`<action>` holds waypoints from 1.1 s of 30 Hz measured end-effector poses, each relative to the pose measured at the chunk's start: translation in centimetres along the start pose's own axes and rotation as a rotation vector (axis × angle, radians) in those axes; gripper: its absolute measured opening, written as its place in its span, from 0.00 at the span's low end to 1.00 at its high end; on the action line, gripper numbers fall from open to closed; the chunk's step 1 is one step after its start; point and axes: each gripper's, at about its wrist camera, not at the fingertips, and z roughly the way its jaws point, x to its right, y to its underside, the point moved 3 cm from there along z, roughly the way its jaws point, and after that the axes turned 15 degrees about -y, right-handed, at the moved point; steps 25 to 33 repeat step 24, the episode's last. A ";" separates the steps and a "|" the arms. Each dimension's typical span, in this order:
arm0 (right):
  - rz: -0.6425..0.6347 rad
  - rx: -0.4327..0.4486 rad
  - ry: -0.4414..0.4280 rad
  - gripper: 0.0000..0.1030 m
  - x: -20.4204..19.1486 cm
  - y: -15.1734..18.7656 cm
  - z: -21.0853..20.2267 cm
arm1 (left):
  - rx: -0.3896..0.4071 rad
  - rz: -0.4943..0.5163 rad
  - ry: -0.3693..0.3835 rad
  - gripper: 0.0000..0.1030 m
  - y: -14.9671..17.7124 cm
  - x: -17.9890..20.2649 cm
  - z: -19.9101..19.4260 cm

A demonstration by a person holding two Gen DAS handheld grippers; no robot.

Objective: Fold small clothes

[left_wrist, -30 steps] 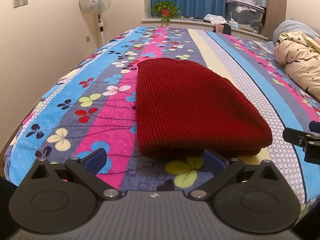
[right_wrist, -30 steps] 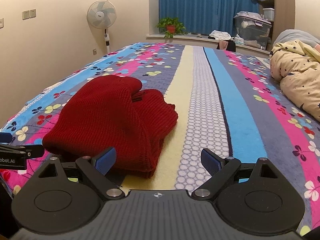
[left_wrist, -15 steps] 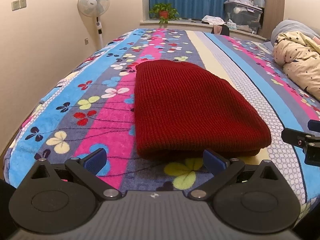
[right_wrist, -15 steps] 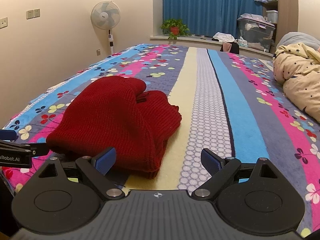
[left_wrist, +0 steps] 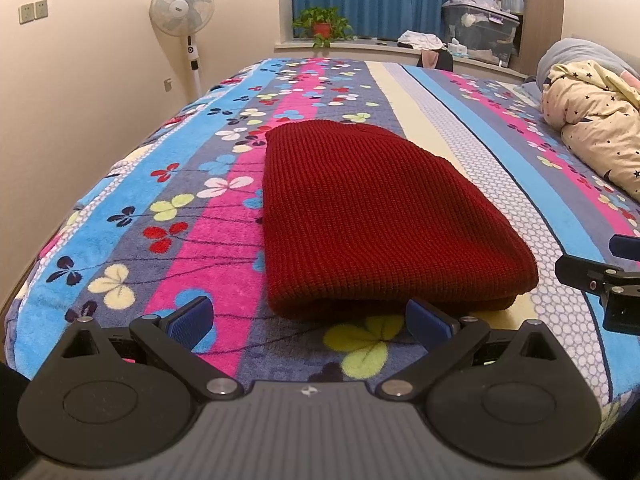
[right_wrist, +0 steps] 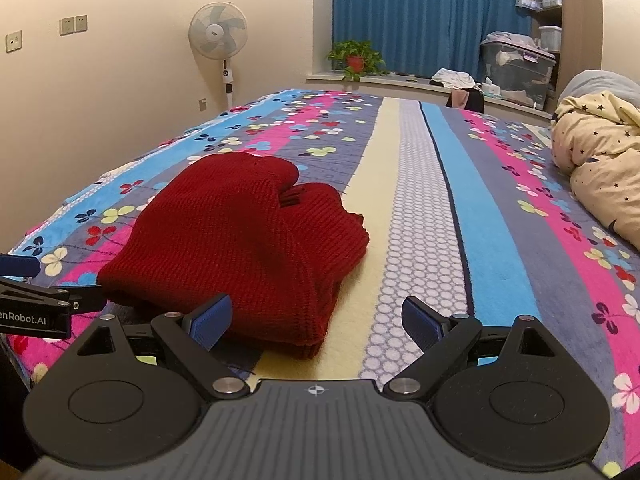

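A dark red knitted garment (left_wrist: 380, 216) lies folded into a compact stack on the striped flowered bedspread (left_wrist: 180, 240). In the right wrist view the same garment (right_wrist: 240, 240) shows layered folds along its right side. My left gripper (left_wrist: 308, 320) is open, just short of the garment's near edge, holding nothing. My right gripper (right_wrist: 316, 320) is open too, off the garment's near right corner, with nothing between its fingers. Each gripper shows at the edge of the other's view.
A cream star-print quilt (left_wrist: 596, 132) is bunched at the right of the bed. A standing fan (left_wrist: 182, 12) is by the left wall. A potted plant (right_wrist: 354, 58) and storage boxes (right_wrist: 516, 68) line the window ledge. The bed's left edge drops off near the wall.
Both grippers have drawn back and risen slightly from the garment; it looks a little farther away. The garment has not moved.
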 end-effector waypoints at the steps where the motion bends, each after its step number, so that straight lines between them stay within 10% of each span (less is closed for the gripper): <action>1: -0.001 0.000 0.000 0.89 0.0 0.0 0.0 | 0.000 0.000 0.000 1.00 0.0 0.0 0.0; 33: -0.006 -0.001 -0.001 0.89 -0.2 0.0 0.1 | 0.004 0.008 0.007 1.00 0.0 0.2 -0.1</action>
